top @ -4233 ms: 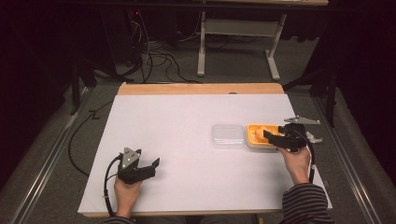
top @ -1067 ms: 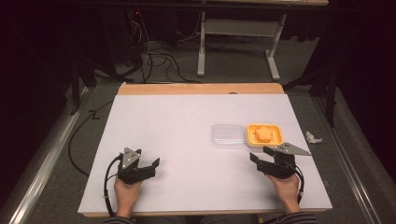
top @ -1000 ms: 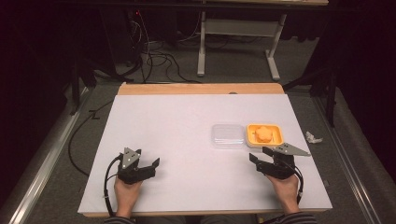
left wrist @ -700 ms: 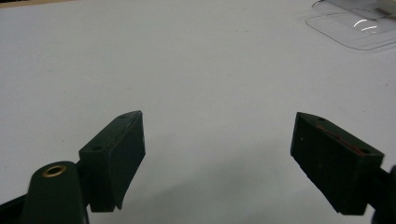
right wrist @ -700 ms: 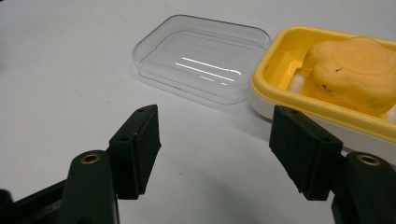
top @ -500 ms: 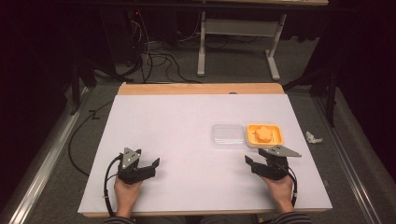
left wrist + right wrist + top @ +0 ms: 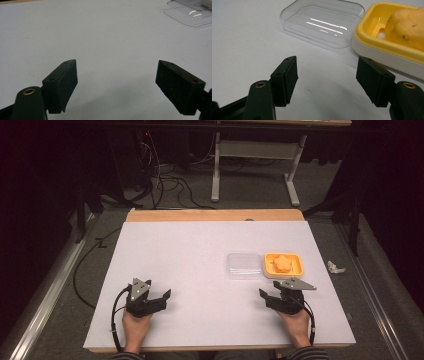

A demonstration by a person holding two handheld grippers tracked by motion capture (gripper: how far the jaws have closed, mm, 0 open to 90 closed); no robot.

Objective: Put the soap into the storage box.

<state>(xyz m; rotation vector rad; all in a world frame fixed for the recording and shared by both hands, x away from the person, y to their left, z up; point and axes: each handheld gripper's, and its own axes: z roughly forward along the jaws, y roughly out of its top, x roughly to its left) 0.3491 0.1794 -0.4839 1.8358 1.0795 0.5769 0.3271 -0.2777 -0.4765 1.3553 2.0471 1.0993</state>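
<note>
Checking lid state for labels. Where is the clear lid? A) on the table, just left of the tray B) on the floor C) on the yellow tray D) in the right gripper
A: the clear lid lies flat on the table beside the tray, at its left in the high view; the right gripper is open and holds nothing.

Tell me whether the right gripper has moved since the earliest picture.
Yes. The right gripper has pulled back from over the yellow tray toward the person's table edge, and now sits short of it, open.
</note>
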